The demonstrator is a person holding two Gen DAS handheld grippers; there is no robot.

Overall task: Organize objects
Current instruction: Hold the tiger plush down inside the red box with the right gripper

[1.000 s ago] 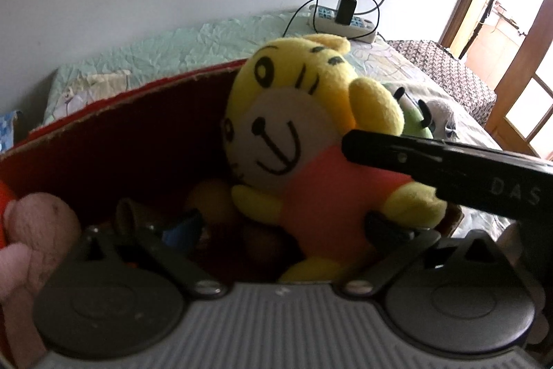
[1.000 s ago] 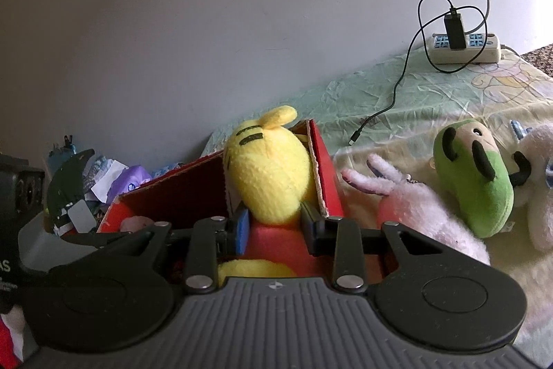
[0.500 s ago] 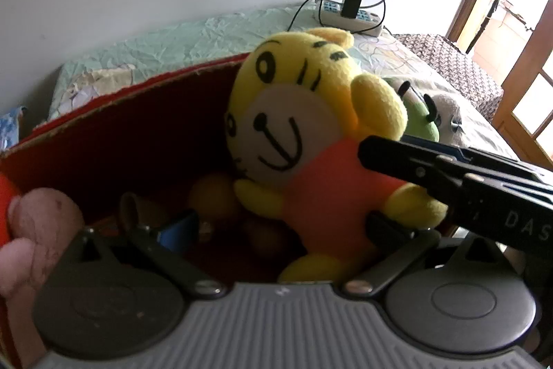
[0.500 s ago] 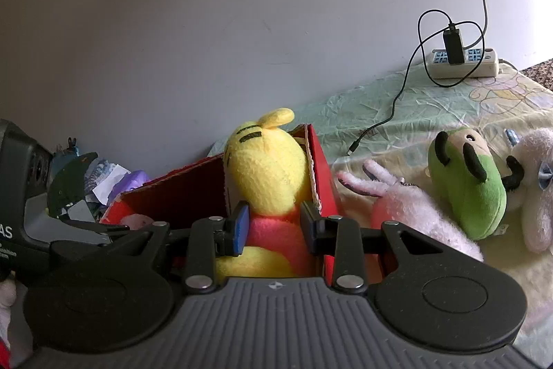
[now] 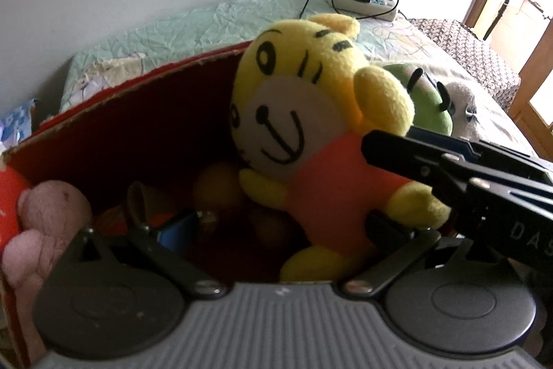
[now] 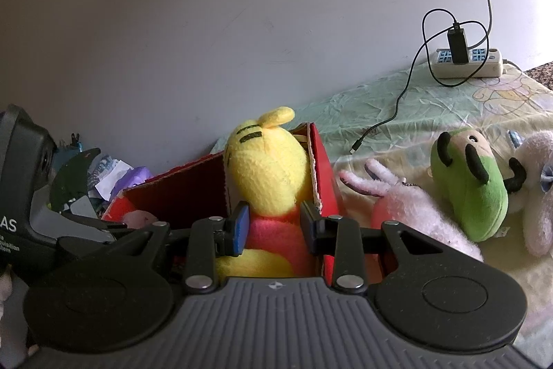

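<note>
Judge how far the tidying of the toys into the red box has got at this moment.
Done: a pink toy and small items already lie in the red box. In hand: the right gripper is shut on the yellow tiger, which sits at the box's end; the left gripper is open beside it. Left: the pink rabbit, green toy and white toy lie on the bed.

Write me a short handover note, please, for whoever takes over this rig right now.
Right gripper: fingers on either side of the tiger; whether they pinch it cannot be told.
Left gripper: open, empty, low at the box front.
Tiger sits upright in the box's right end.
Left: free the tiger, then box the rabbit, green plush and white plush lying on the bed.
</note>
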